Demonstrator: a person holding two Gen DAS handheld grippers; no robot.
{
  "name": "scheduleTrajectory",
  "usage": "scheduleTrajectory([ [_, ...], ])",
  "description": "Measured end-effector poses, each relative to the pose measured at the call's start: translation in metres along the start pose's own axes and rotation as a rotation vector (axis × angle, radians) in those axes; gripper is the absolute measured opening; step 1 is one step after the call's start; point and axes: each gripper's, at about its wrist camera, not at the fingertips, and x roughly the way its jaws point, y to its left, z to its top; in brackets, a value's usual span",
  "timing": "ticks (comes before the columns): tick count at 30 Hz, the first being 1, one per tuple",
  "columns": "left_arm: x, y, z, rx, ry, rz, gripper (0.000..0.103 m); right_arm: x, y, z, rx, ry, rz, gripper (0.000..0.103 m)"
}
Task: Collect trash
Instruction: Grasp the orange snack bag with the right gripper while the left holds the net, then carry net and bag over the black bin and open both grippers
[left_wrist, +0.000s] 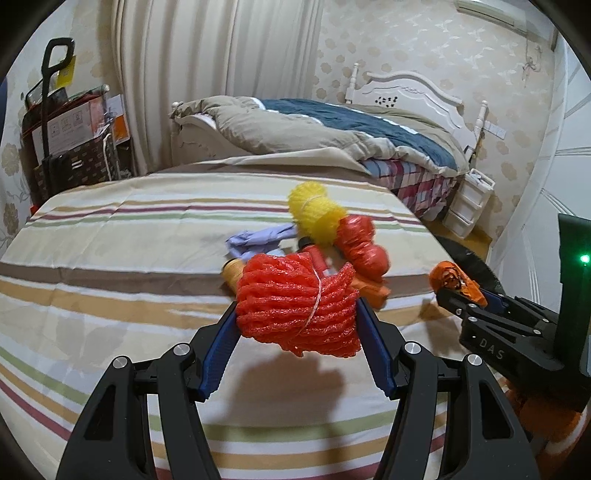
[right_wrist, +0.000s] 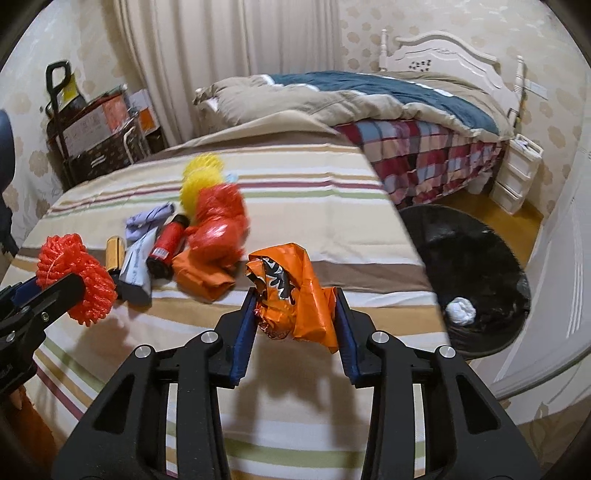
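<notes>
My left gripper (left_wrist: 297, 314) is shut on a red foam net (left_wrist: 297, 310) and holds it above the striped table; the net also shows in the right wrist view (right_wrist: 77, 278). My right gripper (right_wrist: 295, 306) is shut on a crumpled orange wrapper (right_wrist: 295, 291), also in the left wrist view (left_wrist: 456, 282). On the table lie a yellow foam net (right_wrist: 201, 181), a red plastic bag (right_wrist: 218, 225), a red can (right_wrist: 168, 245), an orange bag (right_wrist: 201, 275), a grey pouch (right_wrist: 135, 267) and a purple glove (right_wrist: 147, 221).
A black trash bin (right_wrist: 476, 273) with a white wad (right_wrist: 460, 310) inside stands on the floor right of the striped table (right_wrist: 295, 206). A bed (right_wrist: 388, 107) is behind, a white drawer unit (right_wrist: 519, 173) beside it, boxes and a trolley (right_wrist: 88, 129) at far left.
</notes>
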Motion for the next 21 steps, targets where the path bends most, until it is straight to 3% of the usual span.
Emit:
scheduleTrajectory([
  [10, 0.014, -0.054, 0.021, 0.061, -0.028, -0.073, 0.062, -0.016, -0.067, 0.012, 0.105, -0.058, -0.086, 0.038],
  [21, 0.058, -0.131, 0.048, 0.154, -0.037, -0.147, 0.062, -0.005, -0.139, 0.022, 0.177, -0.087, -0.181, 0.038],
])
